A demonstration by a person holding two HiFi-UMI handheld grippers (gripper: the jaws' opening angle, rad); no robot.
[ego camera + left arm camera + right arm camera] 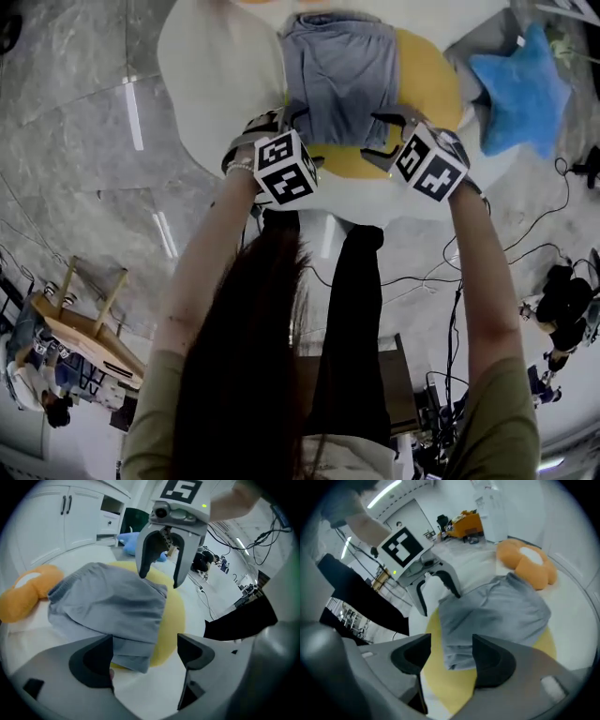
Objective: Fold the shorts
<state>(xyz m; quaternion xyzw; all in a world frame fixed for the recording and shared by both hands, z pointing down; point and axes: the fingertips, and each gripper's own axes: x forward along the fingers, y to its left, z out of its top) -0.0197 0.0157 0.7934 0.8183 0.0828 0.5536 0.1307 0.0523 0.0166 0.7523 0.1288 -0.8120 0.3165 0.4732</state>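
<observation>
Hovering at the six o'clock hem of the grey shorts (339, 80) on the yellow mat (427, 70), my left gripper (145, 651) at seven and right gripper (451, 653) at five gape wide, holding nothing; I should pinch both corners evenly.

Yellow round patch (427, 80): largely covered by shorts (339, 80).
Orange plush (527, 562): cut off by the head view's top edge.
Blue star plush (520, 89): partly hidden behind right gripper (160, 578) in the left gripper view.
Worktop (211, 84): far rim out of frame.
</observation>
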